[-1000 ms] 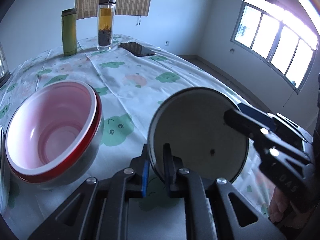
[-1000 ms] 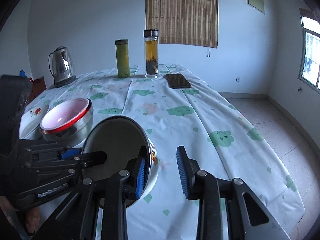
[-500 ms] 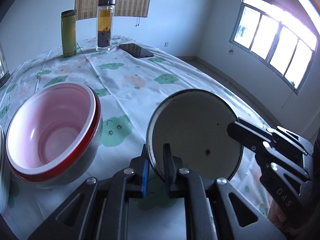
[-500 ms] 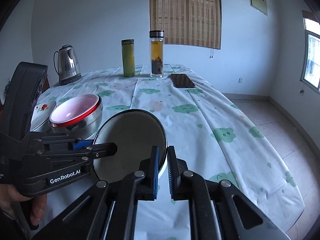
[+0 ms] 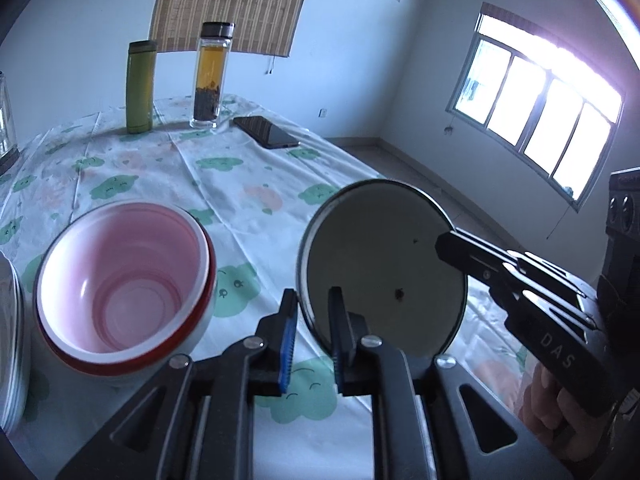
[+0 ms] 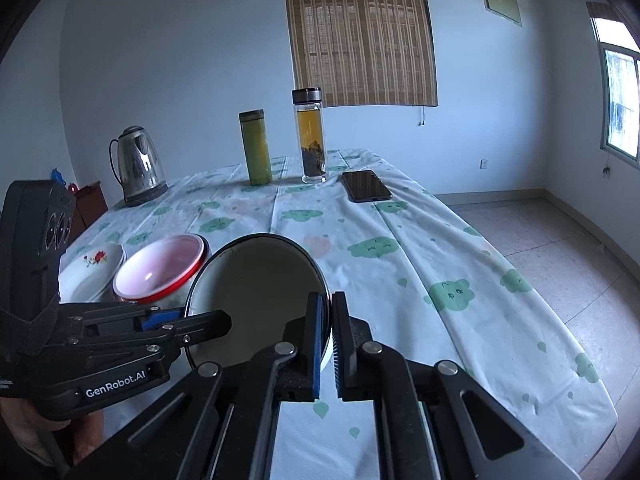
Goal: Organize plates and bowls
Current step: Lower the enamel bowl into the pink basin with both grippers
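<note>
You've got the enamel bowl [image 5: 380, 268] tipped up on edge above the tablecloth [image 5: 248, 184], dark inside facing the cameras, held at the near side of the table. Your left gripper [image 5: 312, 320] is clamped on its lower rim, rim pinched between the blue pads. Your right gripper [image 6: 326, 332] pinches the rim on the opposite side; its jaws have just closed in, bowl rim between them, pads pressing. So both grippers grip the same bowl.

Just left of it sits the red-rimmed bowl [image 5: 120, 284], pink inside, upright on the cloth, close to the held bowl; contact with it can't be told. Further left, a stack of white flowered plates [image 6: 92, 268] touching or just beside the red-rimmed bowl.

Far end of the table: green flask [image 6: 256, 146], tea bottle [image 6: 310, 136] beside it, dark phone [image 6: 366, 186] lying flat to the right of those, steel kettle [image 6: 138, 166] at the far left. Your hand [image 5: 552, 404] shows under the right gripper's body in the left wrist view.
</note>
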Action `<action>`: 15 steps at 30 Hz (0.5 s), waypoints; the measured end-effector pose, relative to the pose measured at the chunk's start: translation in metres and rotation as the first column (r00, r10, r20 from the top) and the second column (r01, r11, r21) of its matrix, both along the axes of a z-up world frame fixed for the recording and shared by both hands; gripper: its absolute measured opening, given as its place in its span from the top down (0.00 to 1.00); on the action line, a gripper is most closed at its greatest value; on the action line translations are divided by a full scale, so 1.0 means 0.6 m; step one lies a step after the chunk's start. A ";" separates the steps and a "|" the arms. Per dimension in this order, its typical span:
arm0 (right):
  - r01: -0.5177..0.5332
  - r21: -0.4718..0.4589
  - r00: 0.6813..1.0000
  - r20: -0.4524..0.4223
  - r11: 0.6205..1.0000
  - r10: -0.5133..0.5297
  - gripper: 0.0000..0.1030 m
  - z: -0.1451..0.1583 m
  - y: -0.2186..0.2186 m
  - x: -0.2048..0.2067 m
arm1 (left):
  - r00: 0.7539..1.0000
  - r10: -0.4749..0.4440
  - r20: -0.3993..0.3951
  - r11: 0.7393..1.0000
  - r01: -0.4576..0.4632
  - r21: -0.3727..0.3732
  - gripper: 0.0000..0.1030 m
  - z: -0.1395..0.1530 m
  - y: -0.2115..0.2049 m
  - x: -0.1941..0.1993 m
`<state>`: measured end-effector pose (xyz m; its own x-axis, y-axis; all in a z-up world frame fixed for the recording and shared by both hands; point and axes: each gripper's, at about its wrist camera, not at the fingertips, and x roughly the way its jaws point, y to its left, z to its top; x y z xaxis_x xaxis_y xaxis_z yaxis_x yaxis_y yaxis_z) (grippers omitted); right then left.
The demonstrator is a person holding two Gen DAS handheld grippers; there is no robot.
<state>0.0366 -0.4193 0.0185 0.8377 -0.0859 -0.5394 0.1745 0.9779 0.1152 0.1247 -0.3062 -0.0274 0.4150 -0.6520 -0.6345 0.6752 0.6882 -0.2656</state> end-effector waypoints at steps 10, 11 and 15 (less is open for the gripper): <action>-0.063 0.050 0.998 0.026 0.997 0.062 0.95 0.036 0.004 0.019 | 0.996 0.055 0.068 0.997 -0.050 -0.065 0.87 0.039 0.033 0.008; -0.068 0.050 0.997 0.027 0.996 0.067 0.95 0.038 0.006 0.022 | 0.995 0.064 0.071 0.996 -0.059 -0.067 0.87 0.040 0.035 0.010; -0.088 0.050 0.996 0.023 0.995 0.087 0.95 0.047 0.014 0.036 | 0.993 0.088 0.074 0.994 -0.083 -0.072 0.87 0.043 0.045 0.018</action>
